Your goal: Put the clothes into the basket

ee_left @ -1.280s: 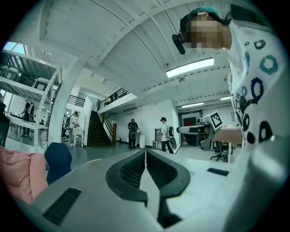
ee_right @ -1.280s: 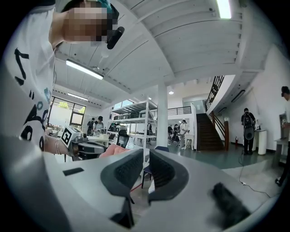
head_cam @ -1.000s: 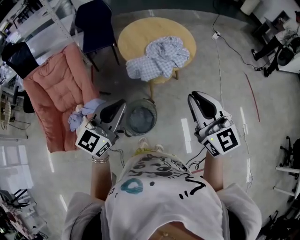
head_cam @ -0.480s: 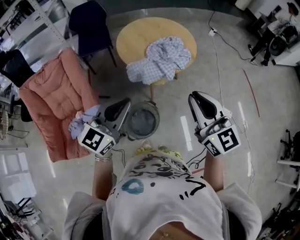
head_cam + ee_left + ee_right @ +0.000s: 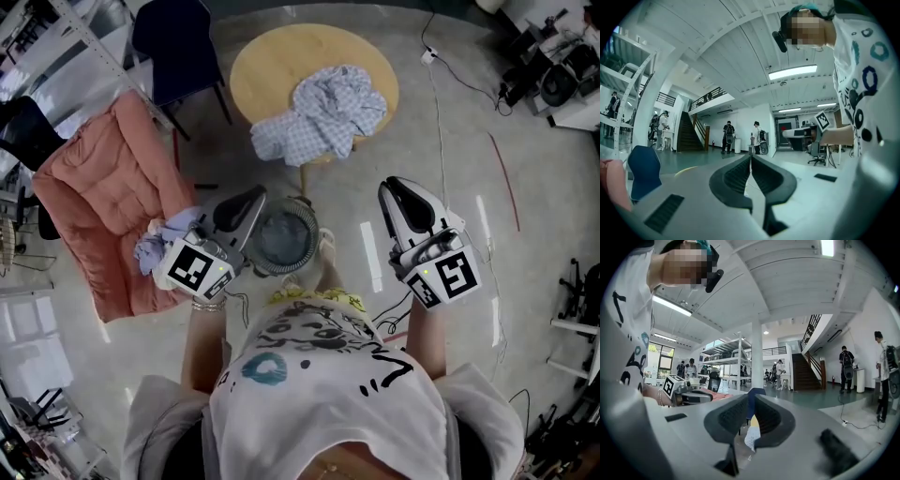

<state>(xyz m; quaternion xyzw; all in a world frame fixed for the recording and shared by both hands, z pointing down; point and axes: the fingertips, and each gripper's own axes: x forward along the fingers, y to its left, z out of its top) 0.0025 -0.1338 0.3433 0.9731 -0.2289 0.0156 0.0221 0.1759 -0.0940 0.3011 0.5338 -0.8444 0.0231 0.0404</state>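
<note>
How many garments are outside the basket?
2: a checked shirt on the round table, and a pale blue garment on the pink cushion at left. The basket may hide more.

A round wooden table (image 5: 272, 66) carries a crumpled heap of checked clothes (image 5: 323, 117), which droops over its near edge. On the pale floor (image 5: 450, 169) just before the table stands a round basket (image 5: 281, 239). At the left, a pink quilted cover (image 5: 103, 202) bears a small bluish cloth (image 5: 164, 239).
</note>
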